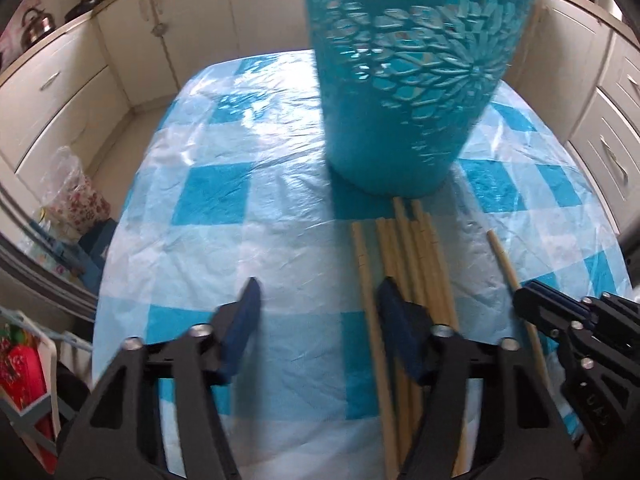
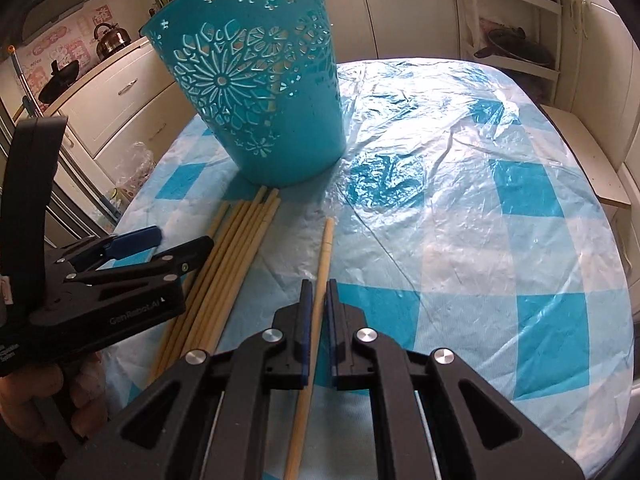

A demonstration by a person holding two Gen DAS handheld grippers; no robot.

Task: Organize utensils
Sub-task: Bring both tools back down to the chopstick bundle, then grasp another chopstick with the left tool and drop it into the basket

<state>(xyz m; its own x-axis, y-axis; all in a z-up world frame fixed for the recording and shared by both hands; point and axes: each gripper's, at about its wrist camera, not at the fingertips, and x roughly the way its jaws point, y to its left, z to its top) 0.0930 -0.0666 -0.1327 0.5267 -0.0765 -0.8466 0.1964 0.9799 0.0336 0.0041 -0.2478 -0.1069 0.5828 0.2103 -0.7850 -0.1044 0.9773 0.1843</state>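
Right gripper (image 2: 318, 294) clamping chopstick (image 2: 325, 248) (right-wrist view)

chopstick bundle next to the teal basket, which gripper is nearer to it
Left. The left gripper is over the bundle of chopsticks, one finger above the sticks, jaws open. The right gripper is off to the side, shut on the single chopstick lying apart.

- Illumination: bright, diffuse daylight in both views.
- Glare: white highlights on the crinkled plastic sheet covering the table (image 2: 460, 208), strongest at its far end.
- Shadow: soft and dark at the base of the teal basket (image 1: 400, 92).
- Blur: the left wrist view smears the basket and the tongs.
- Distortion: fisheye bends the cabinets (image 1: 60, 92); corners vignette to black.
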